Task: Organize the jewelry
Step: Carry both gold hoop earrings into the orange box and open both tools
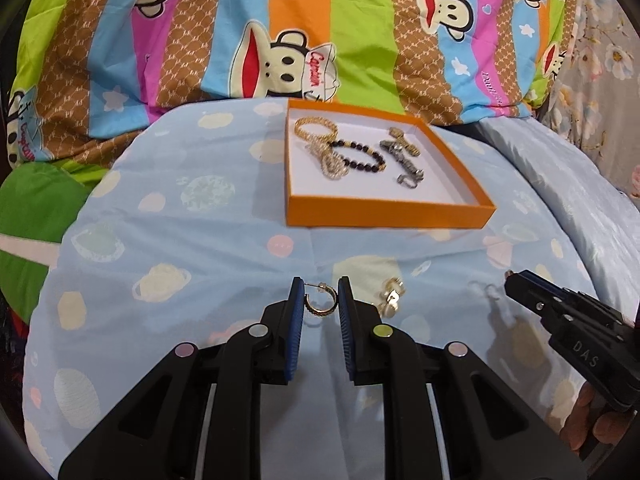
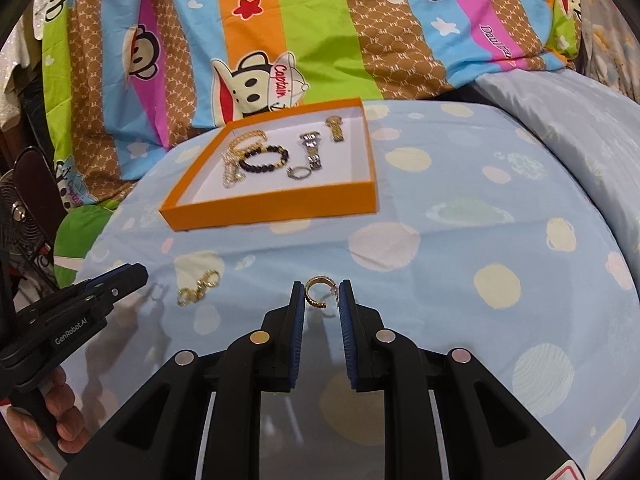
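From the left wrist view, the left claw [image 1: 319,304] was nearly closed, its blue pads pinching a small gold hoop earring [image 1: 319,306] between them, just above the pale blue planet-print bedsheet [image 1: 168,216]. Just right of it lay a loose gold earring pair [image 1: 391,297], blurred so its shape was hard to read. Further right, the right claw [image 1: 510,280] came in from the edge; only its tip showed, and a glint of gold at the tip was too small to identify. Farther off sat the orange tray [image 1: 384,212], holding a gold bracelet [image 1: 314,127], a dark beaded bracelet [image 1: 360,156] and a tangle of silvery pieces [image 1: 404,160] that could not be told apart. Behind it rose a striped cartoon-monkey blanket [image 1: 240,20].

From the right wrist view, the right claw [image 2: 322,296] was likewise almost shut on a second gold hoop earring [image 2: 316,291]. The left claw [image 2: 138,271] entered at the left, seen side-on, its contents hidden; fingers [image 2: 68,424] gripped its handle, partly cut off. The loose pair [image 2: 199,288] lay between the claws, the tray [image 2: 276,206] beyond.
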`<action>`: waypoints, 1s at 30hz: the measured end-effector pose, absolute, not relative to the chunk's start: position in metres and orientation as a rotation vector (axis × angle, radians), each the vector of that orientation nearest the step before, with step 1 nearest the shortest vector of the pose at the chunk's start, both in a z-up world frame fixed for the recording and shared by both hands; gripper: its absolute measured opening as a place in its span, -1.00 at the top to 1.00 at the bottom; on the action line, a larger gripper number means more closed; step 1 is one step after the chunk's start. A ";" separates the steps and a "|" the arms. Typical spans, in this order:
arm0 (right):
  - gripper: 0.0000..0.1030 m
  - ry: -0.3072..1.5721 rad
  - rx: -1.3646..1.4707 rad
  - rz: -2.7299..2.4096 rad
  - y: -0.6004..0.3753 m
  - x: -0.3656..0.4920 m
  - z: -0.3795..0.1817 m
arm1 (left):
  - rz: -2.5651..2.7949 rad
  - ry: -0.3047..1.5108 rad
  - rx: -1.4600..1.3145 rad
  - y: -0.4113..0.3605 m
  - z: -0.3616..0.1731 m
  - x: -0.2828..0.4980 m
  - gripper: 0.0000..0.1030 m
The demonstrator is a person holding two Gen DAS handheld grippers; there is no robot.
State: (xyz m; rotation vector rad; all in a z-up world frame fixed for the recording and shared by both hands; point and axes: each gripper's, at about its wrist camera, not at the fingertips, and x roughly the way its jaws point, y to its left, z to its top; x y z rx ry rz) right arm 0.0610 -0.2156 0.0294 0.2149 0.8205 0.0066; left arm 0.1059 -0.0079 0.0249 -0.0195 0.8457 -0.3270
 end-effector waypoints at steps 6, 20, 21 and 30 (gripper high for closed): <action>0.67 0.775 0.193 0.025 -0.216 0.085 0.051 | -0.360 0.791 -0.020 -0.018 0.053 0.128 0.68; 0.67 0.758 0.205 0.021 -0.224 0.162 0.050 | -0.340 0.737 -0.017 -0.049 0.058 0.209 0.68; 0.67 0.761 0.207 0.021 -0.224 0.165 0.047 | -0.332 0.737 -0.012 -0.051 0.055 0.211 0.68; 0.67 0.808 0.229 0.027 -0.224 0.181 0.019 | -0.318 0.784 -0.003 -0.054 0.026 0.222 0.68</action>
